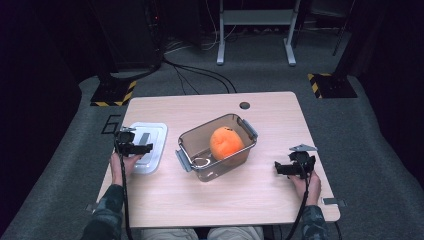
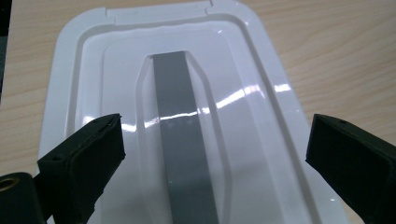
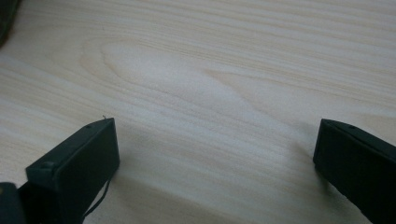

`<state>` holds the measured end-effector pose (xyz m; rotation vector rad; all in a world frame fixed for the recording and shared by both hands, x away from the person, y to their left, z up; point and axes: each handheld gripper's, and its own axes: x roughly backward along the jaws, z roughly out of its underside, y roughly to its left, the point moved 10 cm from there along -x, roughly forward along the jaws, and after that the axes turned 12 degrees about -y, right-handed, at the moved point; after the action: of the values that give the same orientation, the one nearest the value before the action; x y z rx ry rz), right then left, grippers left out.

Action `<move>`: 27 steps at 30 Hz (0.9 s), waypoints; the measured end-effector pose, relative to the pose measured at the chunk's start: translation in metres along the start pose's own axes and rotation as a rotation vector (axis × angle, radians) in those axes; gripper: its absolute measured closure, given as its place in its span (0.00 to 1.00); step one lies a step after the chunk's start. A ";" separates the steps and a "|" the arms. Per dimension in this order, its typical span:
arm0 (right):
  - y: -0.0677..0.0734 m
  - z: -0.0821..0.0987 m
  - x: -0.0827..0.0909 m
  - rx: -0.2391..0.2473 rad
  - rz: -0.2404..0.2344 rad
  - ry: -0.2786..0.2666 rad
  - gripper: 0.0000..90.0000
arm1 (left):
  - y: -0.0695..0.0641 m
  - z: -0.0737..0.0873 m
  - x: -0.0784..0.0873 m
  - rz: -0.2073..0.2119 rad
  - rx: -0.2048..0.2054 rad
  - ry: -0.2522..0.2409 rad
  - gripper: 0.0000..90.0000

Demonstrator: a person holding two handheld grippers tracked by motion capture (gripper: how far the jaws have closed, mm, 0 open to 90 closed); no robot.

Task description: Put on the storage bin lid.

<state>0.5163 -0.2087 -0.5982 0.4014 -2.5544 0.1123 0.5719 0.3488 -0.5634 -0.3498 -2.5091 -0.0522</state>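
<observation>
On the wooden table (image 1: 220, 200), an orange (image 1: 226, 142) already sits in the open box (image 1: 186, 137). The lid (image 1: 152, 131) lies at its nine o'clock, ungrasped; left gripper (image 2: 212, 154) hovers spread over it. Right gripper (image 3: 215, 161) idles, jaws spread.

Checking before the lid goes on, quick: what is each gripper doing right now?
Left gripper: open, jaws wide over the white lid, holding nothing.
Right gripper: open, empty, over the bare table.
</observation>
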 end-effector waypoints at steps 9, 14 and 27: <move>0.000 0.000 0.000 0.001 -0.001 0.001 0.00 | 0.009 0.004 -0.014 -0.003 0.064 0.015 0.02; 0.000 0.000 0.000 -0.003 0.000 0.002 0.00 | 0.012 -0.001 -0.011 -0.024 0.030 -0.022 0.24; 0.000 0.000 0.000 0.001 -0.002 0.001 0.00 | 0.016 0.004 -0.017 -0.065 0.021 0.007 0.56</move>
<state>0.5163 -0.2086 -0.5983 0.4038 -2.5534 0.1126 0.5866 0.3604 -0.5772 -0.2596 -2.5120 -0.0525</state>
